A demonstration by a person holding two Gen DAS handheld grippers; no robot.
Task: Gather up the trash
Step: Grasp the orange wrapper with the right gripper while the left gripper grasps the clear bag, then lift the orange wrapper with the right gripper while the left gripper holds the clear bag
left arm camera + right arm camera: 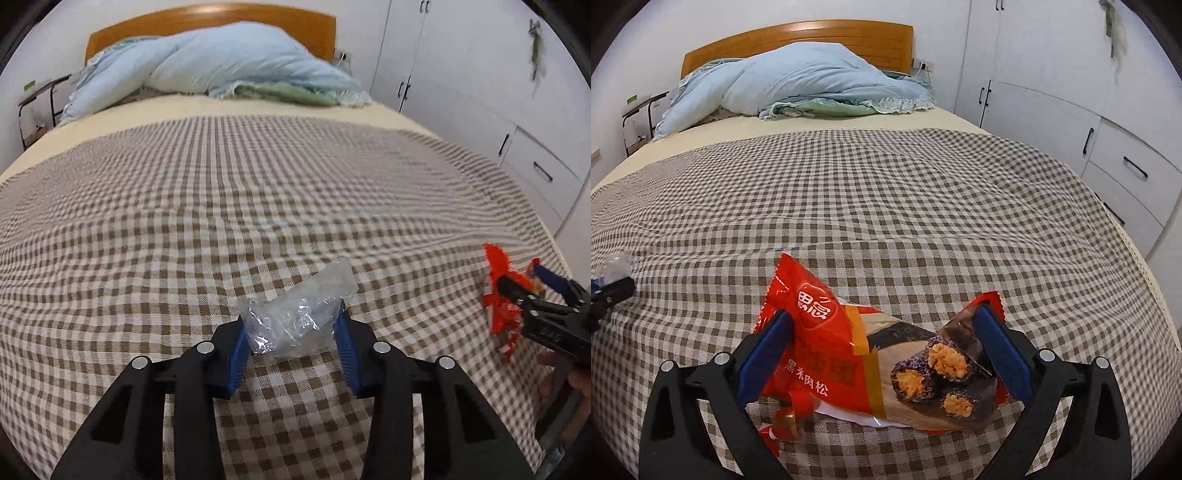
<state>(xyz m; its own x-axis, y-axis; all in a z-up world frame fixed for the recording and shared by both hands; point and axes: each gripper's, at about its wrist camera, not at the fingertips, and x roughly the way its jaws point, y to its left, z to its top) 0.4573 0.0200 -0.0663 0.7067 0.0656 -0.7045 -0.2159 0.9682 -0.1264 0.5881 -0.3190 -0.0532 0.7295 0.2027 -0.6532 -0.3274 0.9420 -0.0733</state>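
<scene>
A crumpled clear plastic wrapper (299, 299) lies on the checked bedspread (258, 192), and my left gripper (291, 321) has its blue pads pressed on both sides of it. Further right, my right gripper (882, 315) is shut on a red snack wrapper (827, 332) printed with dark rice rolls; the wrapper's corners stick up past the pads. The left wrist view shows that same red wrapper (498, 295) bunched in the right gripper (517, 284) near the bed's right edge. A bit of the left gripper's finger (613, 291) shows at the far left of the right wrist view.
A light blue quilt (229, 59) is piled at the head of the bed against a wooden headboard (207, 18). White wardrobes and drawers (480, 92) line the right wall. A small side table (40, 96) stands left of the bed.
</scene>
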